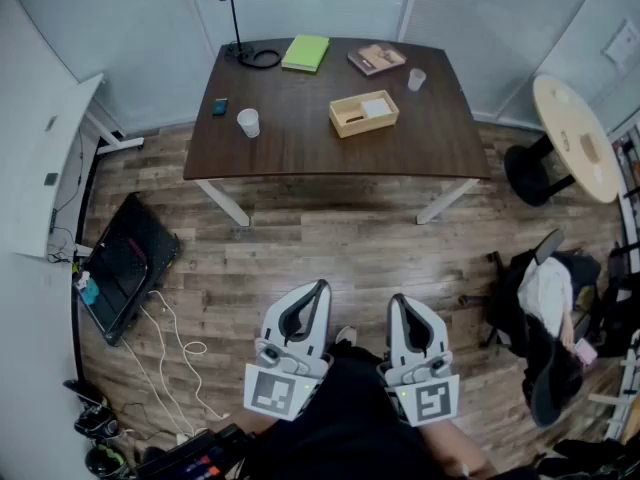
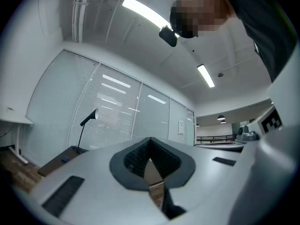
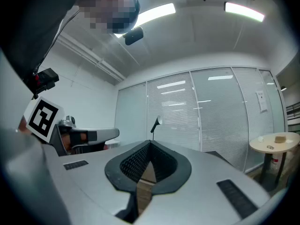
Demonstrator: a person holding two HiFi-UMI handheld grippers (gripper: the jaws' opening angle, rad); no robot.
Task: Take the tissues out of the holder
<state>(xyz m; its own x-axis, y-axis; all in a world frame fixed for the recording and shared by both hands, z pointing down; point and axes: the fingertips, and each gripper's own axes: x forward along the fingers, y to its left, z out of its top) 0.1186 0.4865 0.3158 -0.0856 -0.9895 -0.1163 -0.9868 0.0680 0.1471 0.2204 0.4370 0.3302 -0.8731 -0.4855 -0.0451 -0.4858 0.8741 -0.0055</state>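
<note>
Head view: overhead, steeply down, far from table (image 1: 330,128).
Left gripper view: along left gripper (image 2: 150,146), level, toward glass wall (image 2: 117,111).
Right gripper view: along right gripper (image 3: 149,146), likewise.
Shared: desk lamp (image 1: 240,50) (image 2: 89,118) (image 3: 156,124).

Right gripper (image 3: 149,144), fingers (image 3: 127,165) together, empty.

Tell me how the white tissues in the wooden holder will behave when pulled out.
The tissues look like a thin, flat white stack, so they are probably light and floppy, sagging when lifted. The open wooden holder seems shallow and light; it may slide on the smooth table unless steadied.
</note>
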